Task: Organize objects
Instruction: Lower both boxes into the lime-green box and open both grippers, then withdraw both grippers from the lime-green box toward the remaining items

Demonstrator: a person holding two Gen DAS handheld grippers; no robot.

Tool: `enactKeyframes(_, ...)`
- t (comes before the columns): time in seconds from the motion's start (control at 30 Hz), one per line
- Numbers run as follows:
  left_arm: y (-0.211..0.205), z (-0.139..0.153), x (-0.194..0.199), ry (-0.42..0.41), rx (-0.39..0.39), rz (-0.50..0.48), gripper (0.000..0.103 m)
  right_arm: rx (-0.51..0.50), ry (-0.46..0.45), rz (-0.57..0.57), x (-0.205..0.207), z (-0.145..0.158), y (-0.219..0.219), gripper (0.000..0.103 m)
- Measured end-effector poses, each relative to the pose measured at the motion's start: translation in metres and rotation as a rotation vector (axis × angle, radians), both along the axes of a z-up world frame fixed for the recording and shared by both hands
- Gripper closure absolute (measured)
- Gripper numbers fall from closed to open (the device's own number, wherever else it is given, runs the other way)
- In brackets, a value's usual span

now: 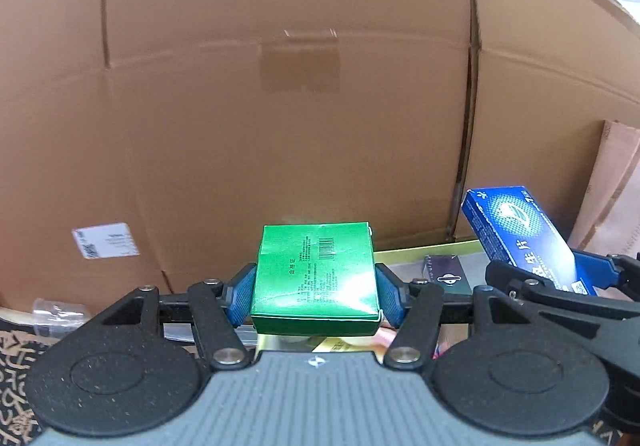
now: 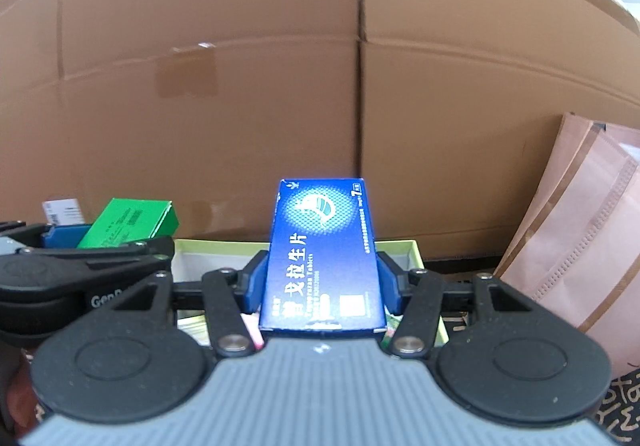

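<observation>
Two pink bags [image 2: 580, 242], right-view only.

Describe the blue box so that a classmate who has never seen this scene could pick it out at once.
Find the big cardboard wall at the back, then the open yellow-rimmed tray below it. Above the tray, the right tool clamps the blue box by its long sides. Unlike the squarer green box in the left tool, it is long, narrow and bears white characters.
</observation>
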State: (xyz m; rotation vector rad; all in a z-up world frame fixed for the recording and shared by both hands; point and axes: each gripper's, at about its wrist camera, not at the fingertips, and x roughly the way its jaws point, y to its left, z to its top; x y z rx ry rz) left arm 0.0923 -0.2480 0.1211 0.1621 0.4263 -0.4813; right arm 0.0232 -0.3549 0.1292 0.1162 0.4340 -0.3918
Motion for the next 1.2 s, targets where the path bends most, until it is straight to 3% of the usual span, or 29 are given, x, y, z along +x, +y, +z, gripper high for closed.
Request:
enactKeyframes(0.33,-0.028,-0.036,0.019,0.083,0.034,0.004,0.039,0.042,0.074,-0.035,0.032,-0.044,-0.03,0.048)
enactKeyframes(0.4,-0.03,-0.042,0.021,0.089,0.04,0.01,0.038,0.033,0.082,-0.049,0.035,-0.05,-0.032,0.044)
enactKeyframes(0.5,-0.031,-0.047,0.025,0.088,0.055,0.034,0.026,0.03,0.088,-0.062,0.033,-0.056,-0.034,0.035)
enactKeyframes(0.57,-0.025,-0.049,0.032,0.078,0.045,0.046,0.02,0.025,0.08,-0.07,0.035,-0.056,-0.036,0.022)
enactKeyframes(0.73,-0.009,-0.041,0.026,0.07,0.042,0.007,0.02,0.019,0.048,-0.05,0.028,-0.048,-0.031,0.02)
enactKeyframes(0.93,0.073,-0.028,0.01,0.087,-0.019,-0.001,0.019,0.041,-0.026,0.072,0.0,-0.028,0.008,0.02)
enactKeyframes(1.07,0.156,-0.038,0.014,0.108,-0.03,0.093,0.017,0.088,-0.017,0.249,-0.008,-0.032,0.053,0.018)
enactKeyframes(1.2,0.228,-0.057,0.018,0.107,0.024,0.223,0.017,0.13,0.068,0.42,0.012,-0.049,0.107,0.018)
